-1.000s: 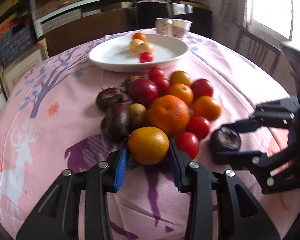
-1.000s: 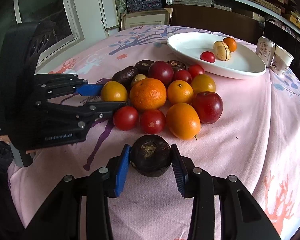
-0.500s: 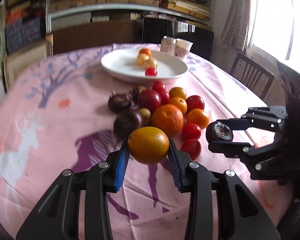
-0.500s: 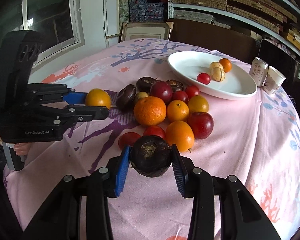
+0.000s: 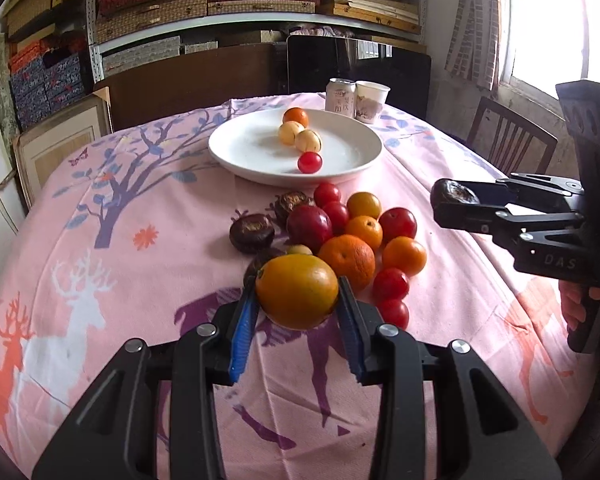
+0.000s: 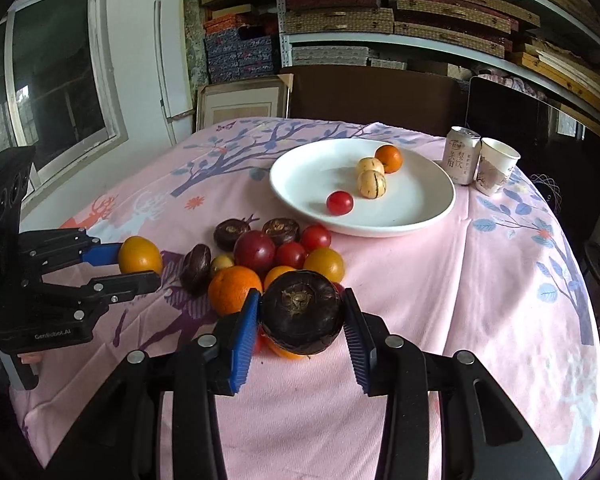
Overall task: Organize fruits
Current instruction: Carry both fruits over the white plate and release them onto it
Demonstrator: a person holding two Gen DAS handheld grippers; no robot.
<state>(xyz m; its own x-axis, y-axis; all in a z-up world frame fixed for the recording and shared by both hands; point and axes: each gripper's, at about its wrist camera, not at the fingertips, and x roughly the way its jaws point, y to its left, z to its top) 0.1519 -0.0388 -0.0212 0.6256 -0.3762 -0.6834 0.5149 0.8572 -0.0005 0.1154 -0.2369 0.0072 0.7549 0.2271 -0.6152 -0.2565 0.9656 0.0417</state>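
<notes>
Left-wrist view: the left gripper (image 5: 297, 312) is clenched on a yellow-orange fruit (image 5: 297, 291), blue pads pressed to both its sides, held above the pink cloth (image 5: 100, 248) and in front of the pile (image 5: 352, 236) of red, orange and dark fruits. Beyond the pile lies the white plate (image 5: 240, 148), holding a small orange, two pale fruits and a cherry tomato (image 5: 309, 162); a can (image 5: 340, 95) and a paper cup (image 5: 371, 97) stand behind it. At right, the right gripper (image 5: 456, 206) grasps a dark fruit (image 5: 454, 197) clear of the cloth; only this view shows the wooden chair (image 5: 508, 140) and part of the hand on the handle. Right-wrist view: at left, the left gripper (image 6: 138, 266) appears side-on with its yellow-orange fruit lifted beside the pile; only here is the window (image 6: 56, 72) seen. In the foreground the dark fruit's stem scar faces the camera, and its body hides the nearest pile fruits.
</notes>
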